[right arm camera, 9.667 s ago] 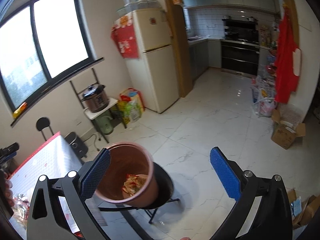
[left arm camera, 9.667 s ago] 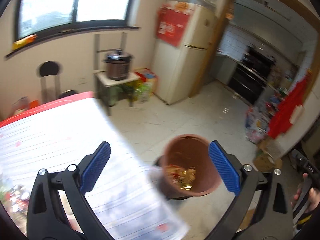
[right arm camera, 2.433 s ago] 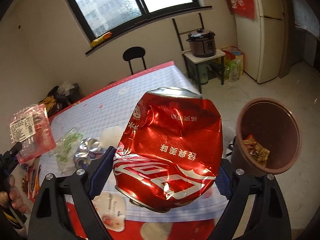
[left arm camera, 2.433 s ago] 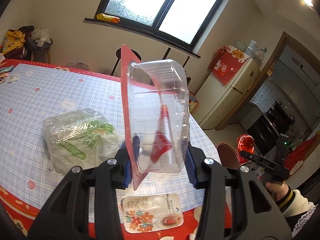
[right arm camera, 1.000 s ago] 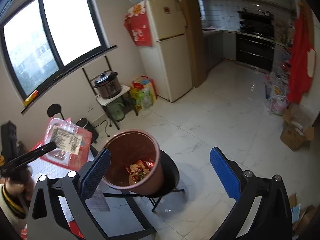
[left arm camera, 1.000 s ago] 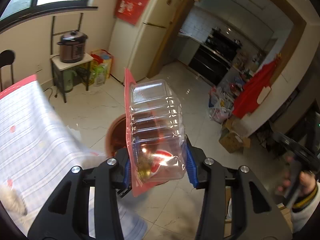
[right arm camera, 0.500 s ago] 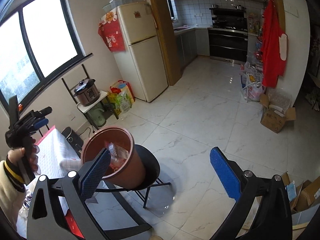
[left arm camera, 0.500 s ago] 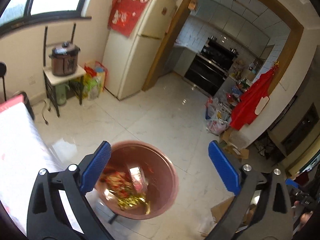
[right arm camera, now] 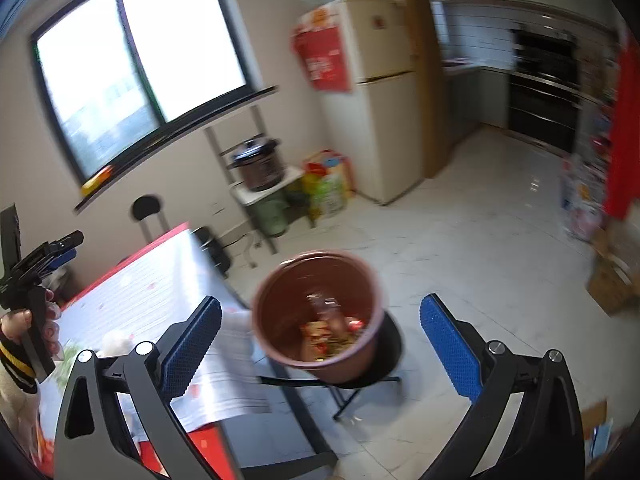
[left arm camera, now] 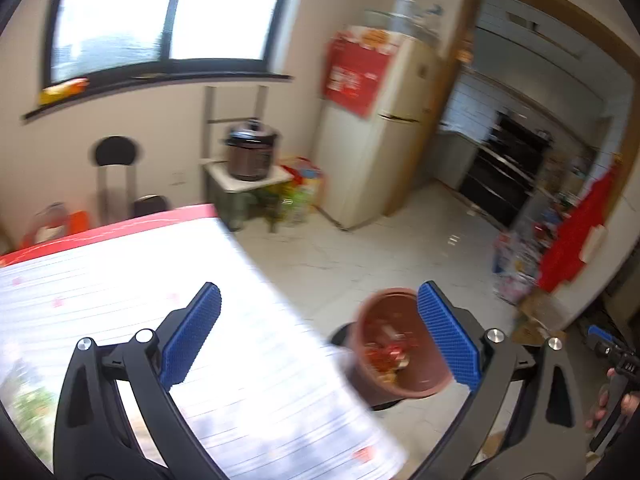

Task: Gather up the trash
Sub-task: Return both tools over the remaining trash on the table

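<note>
Both grippers, left gripper (left arm camera: 318, 334) and right gripper (right arm camera: 320, 338), wide open, empty; brown bin (right arm camera: 318, 312) upright, mouth up.

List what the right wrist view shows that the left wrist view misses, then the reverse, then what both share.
Only the right wrist view: the left hand-held gripper, raised over the table's far side, and the stool legs under the bin.
Only the left wrist view: the red cloth hanging at the room's right side, seen whole.
Both: the brown bin with trash inside, the table, the fridge, the cooker, and open, empty jaws.

Daylight is blowing out the dark-framed glass window (left arm camera: 160, 20) upper left; motion blur is smearing both views, fisheye edges bending.
</note>
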